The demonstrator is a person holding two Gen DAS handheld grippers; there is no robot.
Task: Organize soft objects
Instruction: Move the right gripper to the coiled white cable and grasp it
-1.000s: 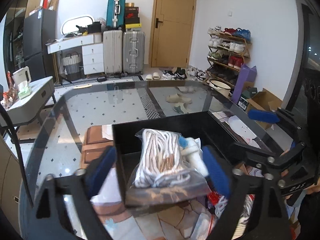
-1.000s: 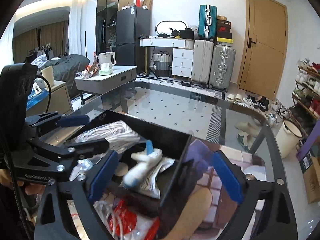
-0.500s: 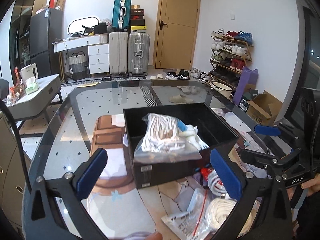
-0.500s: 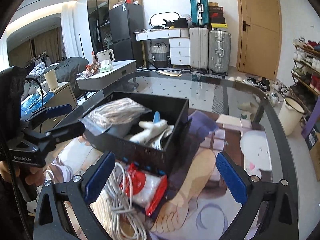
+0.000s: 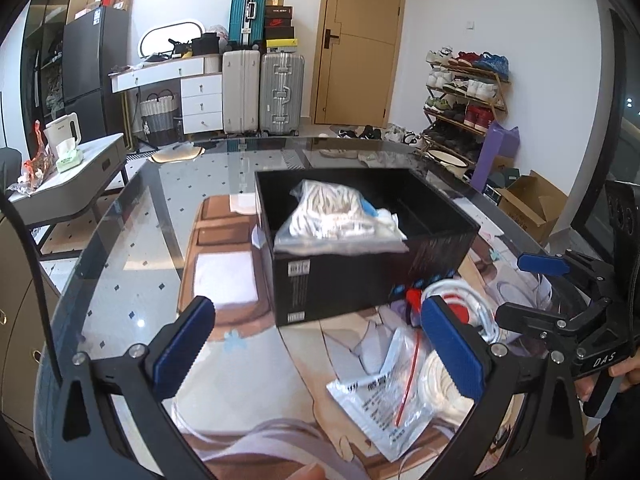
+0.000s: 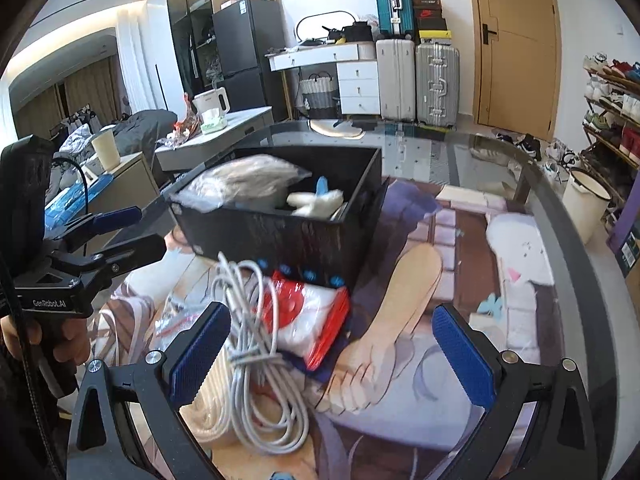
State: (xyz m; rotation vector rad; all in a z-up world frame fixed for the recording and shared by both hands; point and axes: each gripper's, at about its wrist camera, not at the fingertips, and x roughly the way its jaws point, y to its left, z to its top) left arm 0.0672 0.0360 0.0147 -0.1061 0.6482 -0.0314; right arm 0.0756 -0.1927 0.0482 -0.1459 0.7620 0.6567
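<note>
Partly complete. The black box (image 5: 372, 256), frame center, holds a bagged striped cloth (image 5: 332, 216) and a white soft item (image 6: 316, 202). The cable bundle (image 6: 256, 344) and red-sealed bag (image 6: 308, 316) lie on the tabletop (image 5: 132, 280). Left claw (image 5: 316, 344) and right claw (image 6: 332, 352): both apart, empty.

One box (image 5: 360, 280), three suitcases (image 5: 280, 92).

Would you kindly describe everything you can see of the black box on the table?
The black box is an open-topped rectangular carton, seemingly cardboard, with white printed labels on one side and blue marks along its lower edge. It stands upright on the glass table, atop a printed mat. Inside lie a clear bag of striped fabric, overhanging the rim, and a white soft item. A red-and-white packet and a cable coil lie against its base. Neither tongs touches it.
</note>
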